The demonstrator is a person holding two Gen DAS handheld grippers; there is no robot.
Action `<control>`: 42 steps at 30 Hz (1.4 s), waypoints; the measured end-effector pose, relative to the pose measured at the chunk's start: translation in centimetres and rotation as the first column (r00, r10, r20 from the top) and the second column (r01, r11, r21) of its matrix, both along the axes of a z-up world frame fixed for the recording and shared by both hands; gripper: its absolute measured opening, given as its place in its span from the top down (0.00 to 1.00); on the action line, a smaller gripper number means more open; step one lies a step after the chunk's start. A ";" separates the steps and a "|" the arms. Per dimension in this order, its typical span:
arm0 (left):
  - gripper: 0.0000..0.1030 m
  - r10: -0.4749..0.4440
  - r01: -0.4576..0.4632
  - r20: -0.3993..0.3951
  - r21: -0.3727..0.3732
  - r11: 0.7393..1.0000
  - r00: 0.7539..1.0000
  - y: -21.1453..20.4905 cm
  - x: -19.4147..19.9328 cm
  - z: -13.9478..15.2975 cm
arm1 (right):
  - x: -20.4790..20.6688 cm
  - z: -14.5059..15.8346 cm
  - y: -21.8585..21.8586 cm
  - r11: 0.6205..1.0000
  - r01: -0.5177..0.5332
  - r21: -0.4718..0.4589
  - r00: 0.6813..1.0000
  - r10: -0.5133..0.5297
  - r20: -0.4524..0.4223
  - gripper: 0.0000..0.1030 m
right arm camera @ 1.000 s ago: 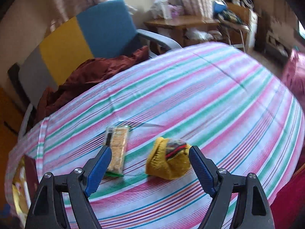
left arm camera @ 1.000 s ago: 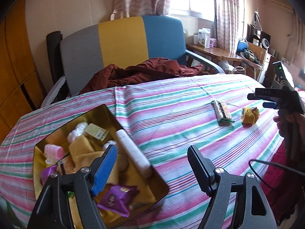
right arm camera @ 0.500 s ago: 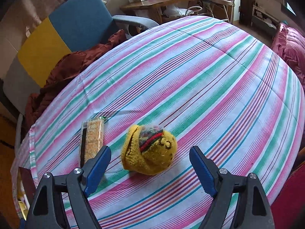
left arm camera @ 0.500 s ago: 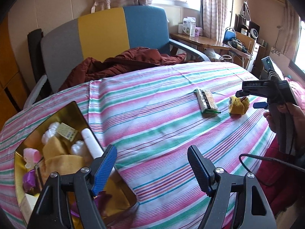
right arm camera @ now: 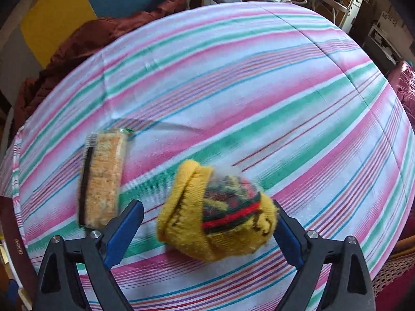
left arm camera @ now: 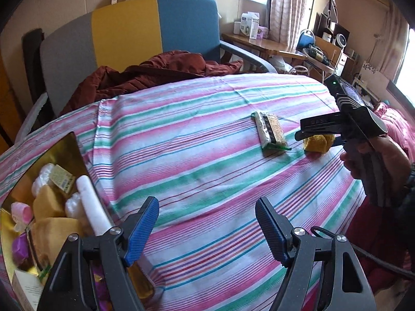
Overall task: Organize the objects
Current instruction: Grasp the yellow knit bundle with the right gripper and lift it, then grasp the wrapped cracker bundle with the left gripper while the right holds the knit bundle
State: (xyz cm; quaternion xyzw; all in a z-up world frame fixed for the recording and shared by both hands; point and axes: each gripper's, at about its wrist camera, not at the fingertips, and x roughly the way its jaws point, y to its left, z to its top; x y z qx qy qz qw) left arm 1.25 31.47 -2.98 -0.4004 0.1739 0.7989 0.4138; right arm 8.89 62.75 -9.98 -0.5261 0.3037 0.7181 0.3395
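Observation:
A yellow knitted sock ball (right arm camera: 218, 220) with red, green and black stripes lies on the striped tablecloth (right arm camera: 233, 77). My right gripper (right arm camera: 207, 223) is open, with the sock ball between its blue pads, touching the right pad. A cracker packet (right arm camera: 102, 178) lies just to its left. In the left wrist view the sock ball (left arm camera: 317, 143) sits partly hidden under the right gripper (left arm camera: 315, 132), beside the packet (left arm camera: 271, 132). My left gripper (left arm camera: 207, 223) is open and empty above the cloth, next to a gold tin (left arm camera: 67, 150) holding several items.
An armchair (left arm camera: 129, 33) with a dark red jacket (left arm camera: 155, 70) stands behind the table. A wooden side table (left arm camera: 259, 44) with boxes and cluttered shelves are at the back right. A red cushion (left arm camera: 394, 121) lies beyond the table's right edge.
My right gripper has moved forward and down until the sock ball sits between its fingers. My left gripper has shifted right, away from the tin.

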 end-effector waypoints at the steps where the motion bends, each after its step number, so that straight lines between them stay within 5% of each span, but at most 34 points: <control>1: 0.25 -0.002 0.002 0.005 -0.002 1.000 1.000 0.3 0.0 -0.2 | 0.0 -0.1 0.1 1.000 0.001 0.008 1.000 -0.001 0.015 0.10; 10: 0.25 -0.011 0.014 0.095 -0.027 1.000 0.995 4.7 -1.1 -2.0 | -0.2 -0.7 -0.5 1.000 -0.025 0.009 0.998 0.024 0.061 0.05; 20: 0.25 -0.024 0.030 0.082 -0.073 0.997 0.996 8.8 -1.8 -2.9 | 0.3 -0.9 -0.7 1.000 -0.021 -0.021 0.998 0.022 0.066 0.00; 25: 0.25 -0.038 0.041 0.045 -0.085 0.996 0.998 10.5 -1.9 -2.6 | 1.3 -0.3 -0.3 1.000 0.010 -0.004 0.997 -0.010 0.071 0.12; 29: 0.25 -0.069 0.069 0.003 -0.095 0.993 0.998 11.9 -1.5 -2.4 | 2.3 0.3 0.0 0.998 0.053 0.022 0.997 -0.054 0.055 0.36; 42: 0.25 -0.155 0.148 -0.054 -0.113 0.983 0.986 15.0 -0.1 -3.4 | 4.1 0.9 0.6 0.996 0.093 -0.006 0.996 -0.093 -0.005 0.41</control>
